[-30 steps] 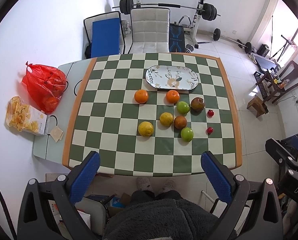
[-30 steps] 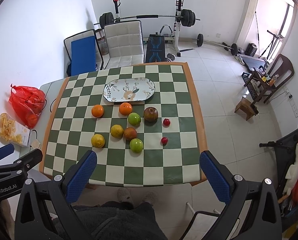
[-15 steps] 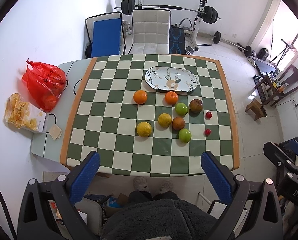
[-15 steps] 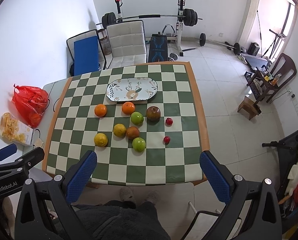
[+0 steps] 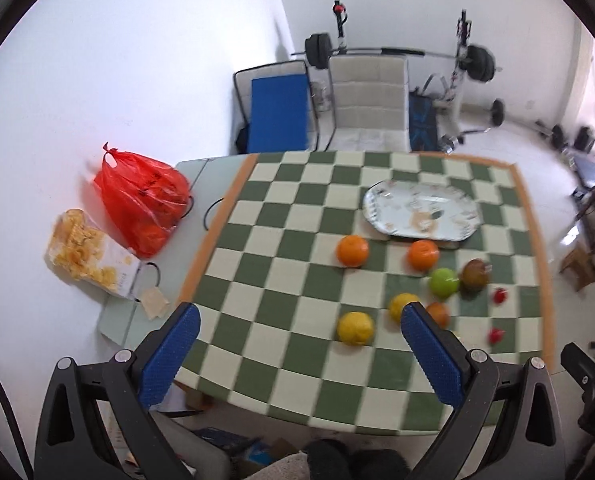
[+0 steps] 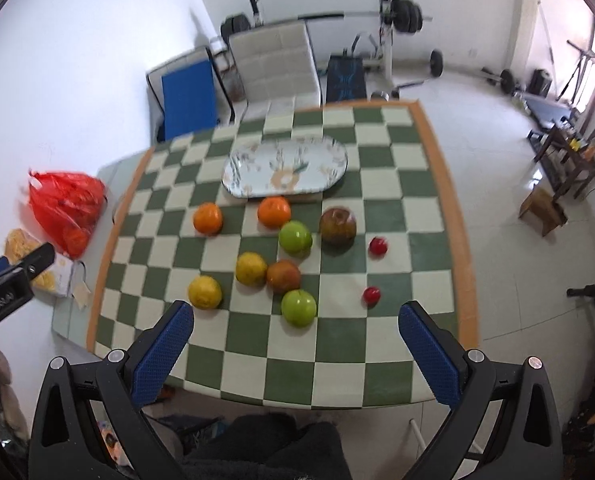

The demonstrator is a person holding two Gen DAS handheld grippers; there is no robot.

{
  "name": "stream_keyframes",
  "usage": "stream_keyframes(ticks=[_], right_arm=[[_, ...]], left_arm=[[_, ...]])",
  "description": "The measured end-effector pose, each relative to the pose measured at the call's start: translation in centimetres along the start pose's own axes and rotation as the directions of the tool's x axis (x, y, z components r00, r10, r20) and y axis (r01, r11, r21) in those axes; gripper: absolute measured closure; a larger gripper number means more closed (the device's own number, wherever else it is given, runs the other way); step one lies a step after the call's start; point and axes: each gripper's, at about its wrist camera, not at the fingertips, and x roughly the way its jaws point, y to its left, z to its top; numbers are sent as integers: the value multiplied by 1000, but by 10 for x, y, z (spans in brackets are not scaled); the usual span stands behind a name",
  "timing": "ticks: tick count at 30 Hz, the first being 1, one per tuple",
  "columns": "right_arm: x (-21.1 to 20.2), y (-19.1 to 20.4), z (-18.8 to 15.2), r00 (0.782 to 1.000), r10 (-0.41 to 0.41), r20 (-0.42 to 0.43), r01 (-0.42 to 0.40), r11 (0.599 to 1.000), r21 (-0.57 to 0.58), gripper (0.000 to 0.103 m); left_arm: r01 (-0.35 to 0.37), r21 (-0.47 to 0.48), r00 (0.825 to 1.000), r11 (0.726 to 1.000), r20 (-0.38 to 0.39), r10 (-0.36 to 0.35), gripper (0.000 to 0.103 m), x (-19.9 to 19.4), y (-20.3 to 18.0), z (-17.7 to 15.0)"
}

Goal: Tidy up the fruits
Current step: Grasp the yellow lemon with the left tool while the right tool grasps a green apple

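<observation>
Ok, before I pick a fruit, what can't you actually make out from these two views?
- Near green apple: in the left wrist view, hidden behind the left gripper finger.
- Plate pattern: motion-blurred in both views.
- Red bag contents: only orange shapes through the plastic.
- Two small red fruits: too small and blurred to identify.
- Right gripper: open and empty; the table's near edge is partly behind its fingers.

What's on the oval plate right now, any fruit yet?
Nothing: the plate shows only its printed leaf pattern. All the fruit sits on the checkered table in front of it. The nearest orange hides part of its front rim.
</observation>
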Motion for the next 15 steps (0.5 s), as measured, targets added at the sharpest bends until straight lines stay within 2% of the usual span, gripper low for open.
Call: stream_keyframes(ticks=[3, 5, 7, 10, 13, 15], right_arm=[[75, -5, 0, 993, -6, -114, 6, 1000, 2, 0], [118, -10, -5, 984, -2, -179, 6, 1000, 21, 5], [159, -14, -10, 969, 14, -246, 0, 998, 57, 7], [209, -19, -16, 946, 30, -324, 6, 994, 110, 10], [247, -21, -24, 921, 25, -389, 37, 988, 151, 12], [268, -23, -28, 905, 25, -425, 56, 983, 176, 12]], left_arm=[[-34, 43, 994, 999, -100, 38, 0, 52, -5, -2], [-20, 67, 981, 998, -192, 32, 0, 95, -10, -7], [21, 71, 960, 997, -279, -1, 1, 129, -17, -11], [96, 66, 907, 993, -416, -60, 8, 182, -33, -16], [162, 61, 835, 985, -540, -104, 8, 238, -52, -22], [199, 54, 796, 978, -591, -129, 8, 263, -62, -25]])
